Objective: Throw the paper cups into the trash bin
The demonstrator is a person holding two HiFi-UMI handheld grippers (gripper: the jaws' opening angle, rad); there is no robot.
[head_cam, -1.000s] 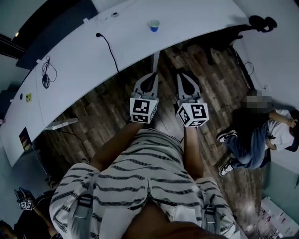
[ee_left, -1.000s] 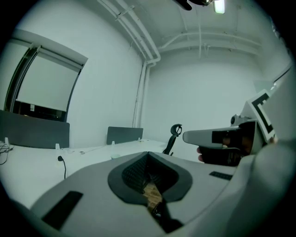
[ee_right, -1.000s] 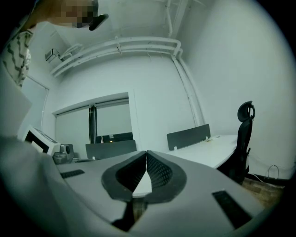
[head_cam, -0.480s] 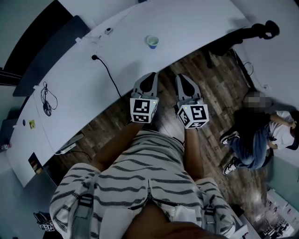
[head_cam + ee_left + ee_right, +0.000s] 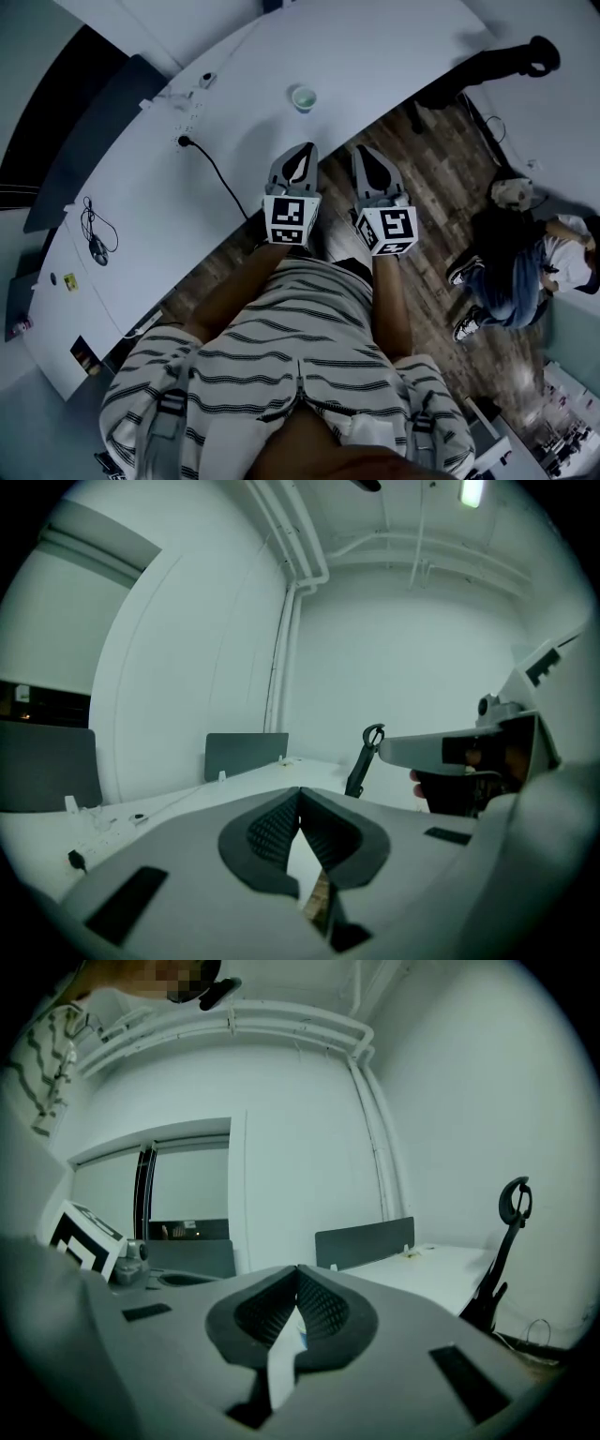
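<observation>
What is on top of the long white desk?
A small pale paper cup stands on it; a black cable and a black cord bundle lie farther left. The left gripper covers a bit of the long white desk at its near edge, so that spot is hidden.

- A white short-sleeved top (image 5: pixel 281 347) with dark wavy stripes is worn.
- Grey buckled straps (image 5: pixel 169 412) are seen over it.
- The left claw (image 5: pixel 306 150) and right claw (image 5: pixel 362 152) are done in plain grey, each capped by a black-and-white marker cube (image 5: pixel 287 220).
</observation>
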